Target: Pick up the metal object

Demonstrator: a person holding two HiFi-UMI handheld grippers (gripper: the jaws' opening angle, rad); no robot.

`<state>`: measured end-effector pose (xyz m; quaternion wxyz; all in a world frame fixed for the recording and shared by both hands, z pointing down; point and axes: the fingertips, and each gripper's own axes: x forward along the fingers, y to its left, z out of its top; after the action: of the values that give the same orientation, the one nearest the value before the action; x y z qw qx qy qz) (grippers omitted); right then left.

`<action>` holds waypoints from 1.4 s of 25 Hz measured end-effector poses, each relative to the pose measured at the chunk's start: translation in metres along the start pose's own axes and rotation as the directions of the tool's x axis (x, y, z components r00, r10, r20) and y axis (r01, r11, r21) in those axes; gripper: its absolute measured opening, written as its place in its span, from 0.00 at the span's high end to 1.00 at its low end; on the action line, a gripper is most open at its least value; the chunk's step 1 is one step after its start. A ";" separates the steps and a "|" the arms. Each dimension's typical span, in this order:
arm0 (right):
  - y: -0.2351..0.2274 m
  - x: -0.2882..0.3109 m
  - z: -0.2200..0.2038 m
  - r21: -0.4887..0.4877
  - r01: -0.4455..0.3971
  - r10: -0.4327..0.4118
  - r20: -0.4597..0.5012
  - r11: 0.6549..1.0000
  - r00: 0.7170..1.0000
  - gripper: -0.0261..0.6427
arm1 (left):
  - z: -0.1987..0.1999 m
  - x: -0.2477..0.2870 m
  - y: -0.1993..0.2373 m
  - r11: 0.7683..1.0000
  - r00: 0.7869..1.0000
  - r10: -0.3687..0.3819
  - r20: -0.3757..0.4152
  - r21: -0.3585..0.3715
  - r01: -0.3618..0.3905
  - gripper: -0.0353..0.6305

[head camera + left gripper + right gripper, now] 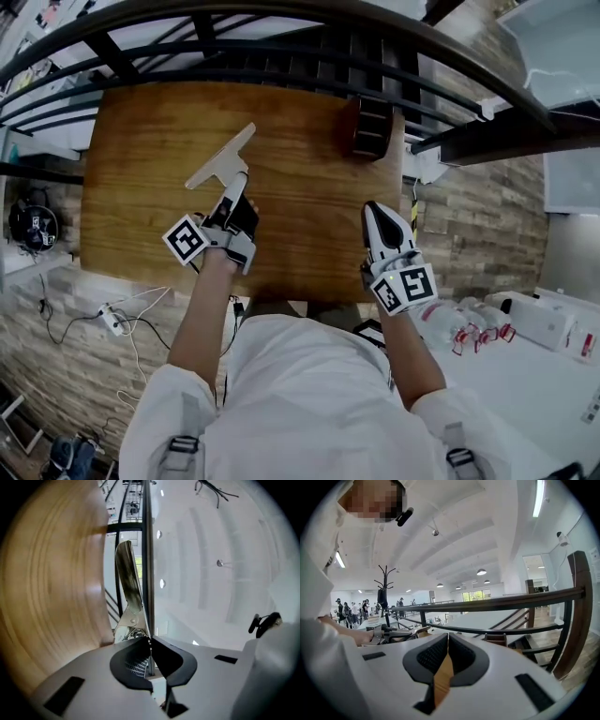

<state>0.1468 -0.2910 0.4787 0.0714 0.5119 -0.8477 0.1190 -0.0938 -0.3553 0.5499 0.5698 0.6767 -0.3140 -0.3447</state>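
The metal object (220, 157) is a flat T-shaped tool with a wide blade, lying over the middle-left of the wooden table (300, 197). My left gripper (234, 194) is shut on its narrow handle end. In the left gripper view the metal object (129, 583) runs up from the closed left gripper (149, 641), seen against railing and ceiling; whether its blade touches the table I cannot tell. My right gripper (376, 210) rests near the table's right front, shut with nothing in it. In its own view the right gripper (448, 637) has its pads together.
A dark brown wooden piece (370, 127) stands at the table's back right corner. Black railing bars (281, 37) curve behind the table. A white table with small bottles (487, 333) is at the lower right. A power strip and cables (112, 319) lie on the floor at left.
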 end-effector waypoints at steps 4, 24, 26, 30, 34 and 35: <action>0.014 -0.017 0.026 -0.010 0.007 -0.007 0.060 1.000 0.998 0.92 | 0.006 -0.007 -0.059 0.978 0.998 -0.047 -0.049 0.203 0.056 0.92; 0.055 -0.153 0.071 -0.025 -0.039 0.043 0.214 0.999 0.976 0.92 | -0.106 -0.079 -0.248 0.312 0.996 0.071 -0.055 0.950 0.030 0.92; 0.058 -0.171 0.066 -0.036 -0.034 0.041 0.211 0.999 0.977 0.92 | -0.121 -0.092 -0.255 0.259 0.997 0.074 -0.033 0.966 0.012 0.92; 0.061 -0.205 0.056 -0.015 -0.025 0.028 0.210 1.000 0.977 0.92 | -0.151 -0.118 -0.262 0.170 0.996 0.094 -0.001 0.985 -0.015 0.92; 0.068 -0.234 0.045 -0.020 -0.042 0.045 0.209 0.999 0.977 0.92 | -0.184 -0.145 -0.257 0.108 0.991 0.129 0.025 0.993 -0.039 0.92; 0.070 -0.241 0.042 -0.023 -0.046 0.049 0.209 0.999 0.977 0.92 | -0.192 -0.151 -0.256 0.095 0.990 0.140 0.030 0.995 -0.043 0.92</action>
<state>0.1974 -0.0666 0.3707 -0.0166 0.5006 -0.8636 0.0583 -0.0128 -0.0862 0.3356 0.0005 0.8747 -0.4844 0.0151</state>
